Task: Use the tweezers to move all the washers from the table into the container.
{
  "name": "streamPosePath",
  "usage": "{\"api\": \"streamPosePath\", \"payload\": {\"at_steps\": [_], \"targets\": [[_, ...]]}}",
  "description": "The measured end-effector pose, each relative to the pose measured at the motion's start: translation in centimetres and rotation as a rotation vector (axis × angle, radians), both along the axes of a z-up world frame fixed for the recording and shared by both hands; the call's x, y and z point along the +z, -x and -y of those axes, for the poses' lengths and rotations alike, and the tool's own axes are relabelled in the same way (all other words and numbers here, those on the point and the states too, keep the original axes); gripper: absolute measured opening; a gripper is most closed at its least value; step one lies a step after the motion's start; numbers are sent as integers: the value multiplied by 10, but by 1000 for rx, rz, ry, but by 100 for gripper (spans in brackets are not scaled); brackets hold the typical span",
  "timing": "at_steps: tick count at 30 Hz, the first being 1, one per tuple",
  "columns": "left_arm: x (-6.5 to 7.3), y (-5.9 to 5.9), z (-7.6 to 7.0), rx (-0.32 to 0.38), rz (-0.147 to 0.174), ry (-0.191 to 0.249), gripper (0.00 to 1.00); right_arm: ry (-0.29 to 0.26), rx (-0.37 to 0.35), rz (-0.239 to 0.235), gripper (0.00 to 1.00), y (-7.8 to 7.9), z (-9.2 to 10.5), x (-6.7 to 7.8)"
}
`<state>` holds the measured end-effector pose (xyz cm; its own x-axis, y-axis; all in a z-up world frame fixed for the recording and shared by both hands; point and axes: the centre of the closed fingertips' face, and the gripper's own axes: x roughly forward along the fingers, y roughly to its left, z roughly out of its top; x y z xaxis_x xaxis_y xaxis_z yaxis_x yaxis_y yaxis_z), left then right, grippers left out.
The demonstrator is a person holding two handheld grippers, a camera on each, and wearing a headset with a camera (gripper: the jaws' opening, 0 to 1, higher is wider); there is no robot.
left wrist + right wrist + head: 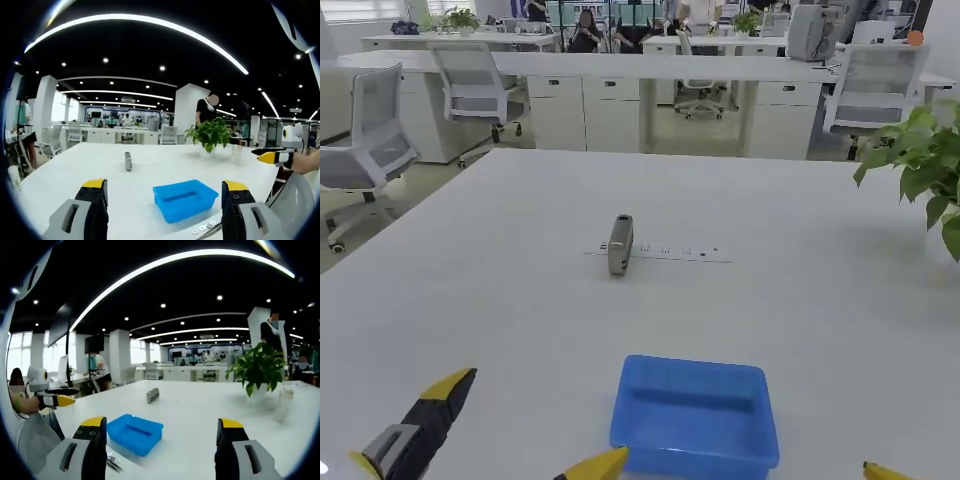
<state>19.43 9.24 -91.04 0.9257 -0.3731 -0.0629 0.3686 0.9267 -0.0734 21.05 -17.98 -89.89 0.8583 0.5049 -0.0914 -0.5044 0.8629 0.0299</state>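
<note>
Washers [202, 228] lie by the tweezers [114, 466] at the table's [75, 165] near edge, just before the container [185, 199]. Left gripper [165, 184] and right gripper [162, 421] gape wide, empty. Nothing seems begun; next, grasp the tweezers.

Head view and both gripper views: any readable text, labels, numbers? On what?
No text can be read in these views.
Row of faint dark marks on the table, beside the grey block: too small and blurred to read, and may not be text.
The blue container: no label visible.
</note>
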Motion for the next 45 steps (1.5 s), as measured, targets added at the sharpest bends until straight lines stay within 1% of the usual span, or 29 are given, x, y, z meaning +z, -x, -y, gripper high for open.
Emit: {"api": "streamPosePath", "payload": {"at_steps": [2,7,14,18,21,24,27,37,41,45], "targets": [[-1,0,1,-6,-5,1,96,2,-4,0,88,0,1,0],[-1,0,2,-12,-6,-1,96,8,-14,-5,85,-1,3,-1],[-3,0,1,-9,-14,-2,96,30,1,-15,81,1,-1,-5],[-4,0,2,-10,-18,-4,95,45,7,-30,80,1,-2,-8],[-5,0,3,-17,-24,-5,95,44,5,-20,79,1,-2,-6],[-6,0,4,-20,-27,-9,95,40,4,-31,79,1,-1,-8],[-7,0,4,-22,-33,-10,94,40,5,-26,78,1,-1,-7],[-8,1,5,-26,-38,-7,94,42,8,-31,78,-1,5,-13],[-7,1,4,-22,-34,-6,93,46,14,-31,78,-1,5,-14],[-8,1,4,-26,-37,-6,93,42,10,-29,78,-1,7,-15]]}}
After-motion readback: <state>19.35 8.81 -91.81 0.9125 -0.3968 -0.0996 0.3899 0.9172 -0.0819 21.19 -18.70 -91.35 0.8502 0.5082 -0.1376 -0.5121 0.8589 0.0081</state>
